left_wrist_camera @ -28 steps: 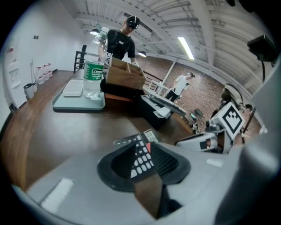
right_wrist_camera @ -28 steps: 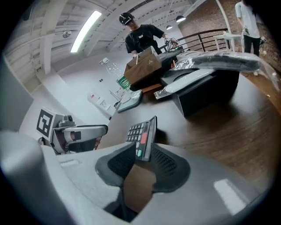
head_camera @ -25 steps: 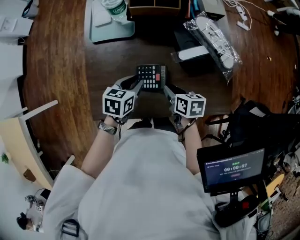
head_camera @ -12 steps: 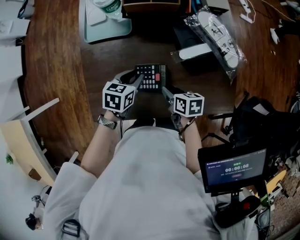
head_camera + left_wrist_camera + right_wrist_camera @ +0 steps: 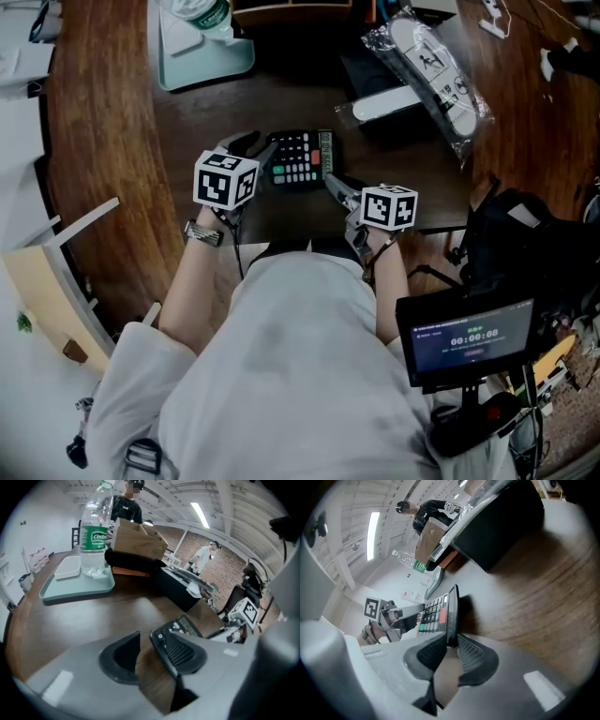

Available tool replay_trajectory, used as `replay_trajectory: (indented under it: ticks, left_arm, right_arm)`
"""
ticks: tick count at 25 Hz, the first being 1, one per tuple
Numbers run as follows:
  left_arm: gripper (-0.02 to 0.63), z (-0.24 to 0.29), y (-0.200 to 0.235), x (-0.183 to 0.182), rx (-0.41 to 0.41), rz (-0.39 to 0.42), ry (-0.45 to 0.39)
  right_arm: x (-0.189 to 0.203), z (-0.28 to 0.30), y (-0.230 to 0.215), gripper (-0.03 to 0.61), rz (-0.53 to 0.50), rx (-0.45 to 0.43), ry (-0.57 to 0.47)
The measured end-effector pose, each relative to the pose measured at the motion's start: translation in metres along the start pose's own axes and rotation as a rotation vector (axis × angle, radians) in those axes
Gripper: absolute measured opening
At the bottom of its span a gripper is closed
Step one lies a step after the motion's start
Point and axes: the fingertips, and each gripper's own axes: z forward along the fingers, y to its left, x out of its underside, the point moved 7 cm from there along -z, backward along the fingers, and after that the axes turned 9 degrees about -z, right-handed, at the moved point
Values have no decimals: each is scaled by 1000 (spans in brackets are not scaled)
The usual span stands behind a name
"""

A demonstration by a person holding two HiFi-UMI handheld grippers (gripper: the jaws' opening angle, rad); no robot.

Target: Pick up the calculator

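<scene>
White short-sleeved shirt (image 5: 281, 375) and wristwatch (image 5: 201, 233) are worn; grey left tool (image 5: 144, 641) and right tool (image 5: 451, 644) carry black ribbed pads (image 5: 180, 651).

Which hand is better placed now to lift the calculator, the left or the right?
Right. The tongs of the right gripper have just been closing and now pinch the edge of the calculator. The tongs of the left gripper have just been opening and stand apart, gripping nothing.
</scene>
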Motion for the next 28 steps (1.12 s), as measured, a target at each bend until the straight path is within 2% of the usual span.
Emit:
replay_trajectory:
  ticks: [5,9,11,12,14,20,28]
  left_arm:
    - [186,8,3,-5,160,-127,37]
    - [183,11,7,-5,227,-208,37]
    - [156,12,6,-4,264,-248,30]
    - [120,13,6,-4,282,-269,27]
    - [104,14,5,-4,302,-298,21]
    - [98,10,-2,-5,305,-280,18]
    - [95,-5,-16,1,325,-258,-39]
  right_arm:
    - [1,1,-6,79,5,-24,-9]
    - [3,2,-8,80,4,-41,-6]
    - [3,2,-7,80,8,-57,-5]
    - [3,2,-6,78,10,-65,-5]
    - [2,3,-5,78,10,-68,-4]
    - [4,-2,-6,78,-52,-5,13]
    - [-3,-19,1,63,-146,52,-44]
